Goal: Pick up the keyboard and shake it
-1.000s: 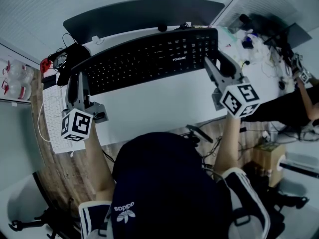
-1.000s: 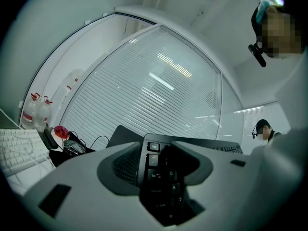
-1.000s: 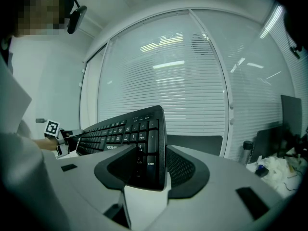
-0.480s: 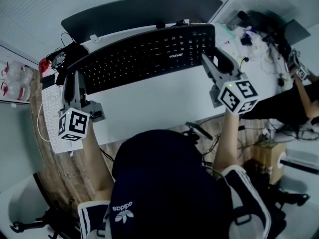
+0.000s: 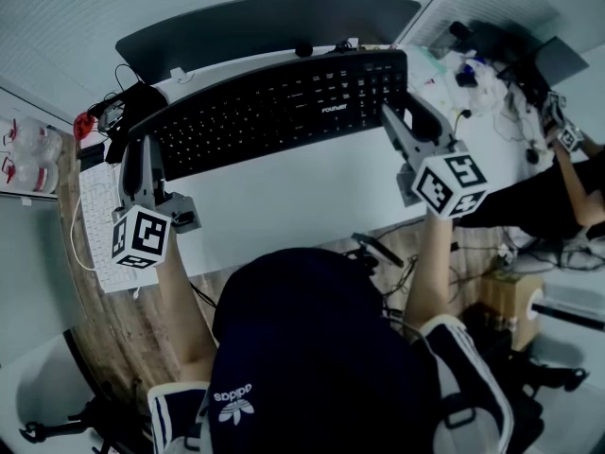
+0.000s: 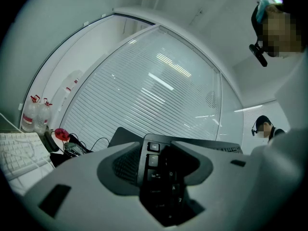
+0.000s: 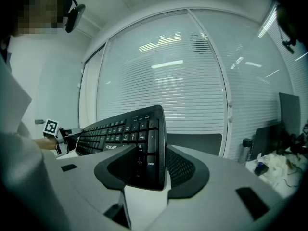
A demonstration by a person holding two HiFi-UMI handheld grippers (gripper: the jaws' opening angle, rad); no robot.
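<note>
My left gripper [image 5: 142,151] and right gripper [image 5: 397,121] squeeze the black keyboard [image 5: 274,107] at its ends, so I should shake gently, both hands together.

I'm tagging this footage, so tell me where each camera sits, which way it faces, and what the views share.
Head view: on the person's head, looking steeply down at the black keyboard; cap, forearms, left hand-held gripper and right hand-held gripper show.
Left gripper view: on that gripper, facing the window blinds; its jaws clamp the keyboard's left end.
Right gripper view: likewise, jaws clamping the right end.
Shared: all show the keyboard.
</note>
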